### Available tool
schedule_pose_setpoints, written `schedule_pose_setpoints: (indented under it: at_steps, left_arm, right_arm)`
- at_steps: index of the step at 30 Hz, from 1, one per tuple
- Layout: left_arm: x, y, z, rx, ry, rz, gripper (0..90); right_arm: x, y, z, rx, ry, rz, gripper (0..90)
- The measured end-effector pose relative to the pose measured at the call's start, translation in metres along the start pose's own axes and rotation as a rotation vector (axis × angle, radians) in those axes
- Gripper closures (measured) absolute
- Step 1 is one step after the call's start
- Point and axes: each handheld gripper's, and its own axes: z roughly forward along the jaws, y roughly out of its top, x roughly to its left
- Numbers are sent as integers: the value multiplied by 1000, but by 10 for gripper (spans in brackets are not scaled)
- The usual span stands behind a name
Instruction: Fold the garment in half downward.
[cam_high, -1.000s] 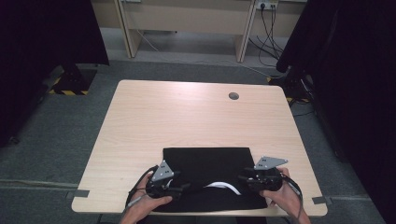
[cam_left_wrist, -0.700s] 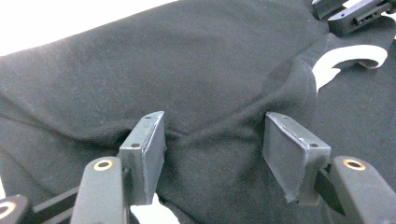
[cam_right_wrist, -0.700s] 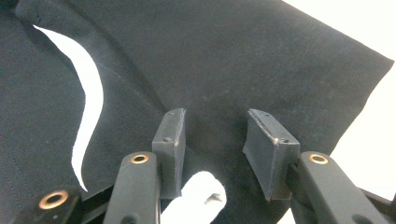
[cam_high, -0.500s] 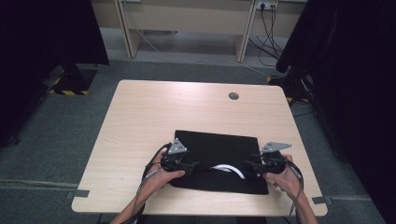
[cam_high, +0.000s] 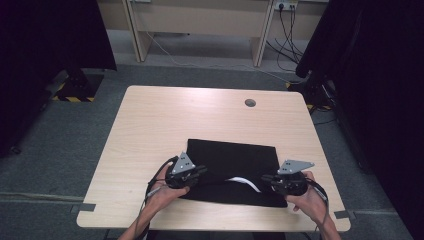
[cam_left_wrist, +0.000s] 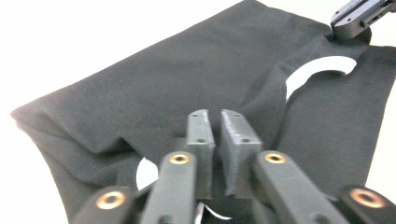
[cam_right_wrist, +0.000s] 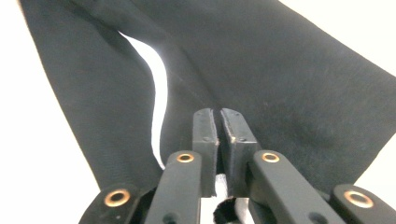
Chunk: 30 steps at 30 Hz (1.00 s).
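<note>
a black cloth (cam_high: 235, 167) is laid flat on the near half of the wooden table (cam_high: 165, 120), close to the person's edge, with a pale curved strip showing where its front layer gapes. the left gripper (cam_high: 194, 173) is set at the cloth's near left corner and the right gripper (cam_high: 270, 181) at its near right corner, one at each end of the same hem, so the edge can be raised evenly and kept taut rather than bunched.

both pairs of jaws have just been closing. in the left gripper view, the left gripper's jaws are pressed together with a fold of cloth (cam_left_wrist: 154, 107) pinched between the pads, the fabric ridged up around them. in the right gripper view, the jaws are likewise pressed together on the cloth (cam_right_wrist: 289, 79), a thin layer caught in the slit.

by the look of it, a fold away from the person is being prepared; the far edge is left resting on the table as an anchor.
</note>
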Motion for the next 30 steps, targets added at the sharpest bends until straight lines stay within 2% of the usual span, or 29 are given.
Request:
schedule_pose_setpoints:
  at_steps: [4,7,10,12,16,18,20,21,23,24,25,26,29,30]
  left_arm:
    - [-4,-3,-12,1,-24,0,875]
    - [-6,-11,-17,7,-24,0,866]
    - [-5,-16,-17,10,-3,-3,781]
    - [-3,-16,-15,1,6,-15,663]
    - [-2,-13,-10,2,20,-25,504]
    - [-2,-11,-6,11,29,-40,441]
    - [-4,-10,-1,28,30,-28,426]
    - [-4,-10,-1,28,30,-28,427]
    - [-5,-10,8,66,42,1,572]
    - [-5,-12,13,100,63,32,679]
    - [-5,-13,14,106,57,32,772]
    - [-5,-13,14,106,57,32,818]
    - [-8,-14,6,112,51,60,842]
    - [-12,-14,-7,99,36,69,845]
  right_arm:
    - [15,-3,-19,-38,0,-28,886]
    - [24,-11,-24,-48,-1,-28,887]
    - [29,-22,-20,-33,12,-20,881]
    - [29,-28,-15,-25,13,-10,881]
    - [28,-37,-6,6,17,1,879]
    - [26,-41,-3,15,23,12,879]
    - [26,-44,-1,17,25,16,879]
    - [26,-44,-1,17,25,16,879]
    - [26,-44,-1,15,23,17,878]
    - [26,-44,-1,17,23,18,877]
    - [26,-44,-1,17,23,17,877]
    - [26,-44,-1,16,23,17,877]
    - [26,-45,-2,12,25,23,876]
    - [26,-45,-2,12,21,21,875]
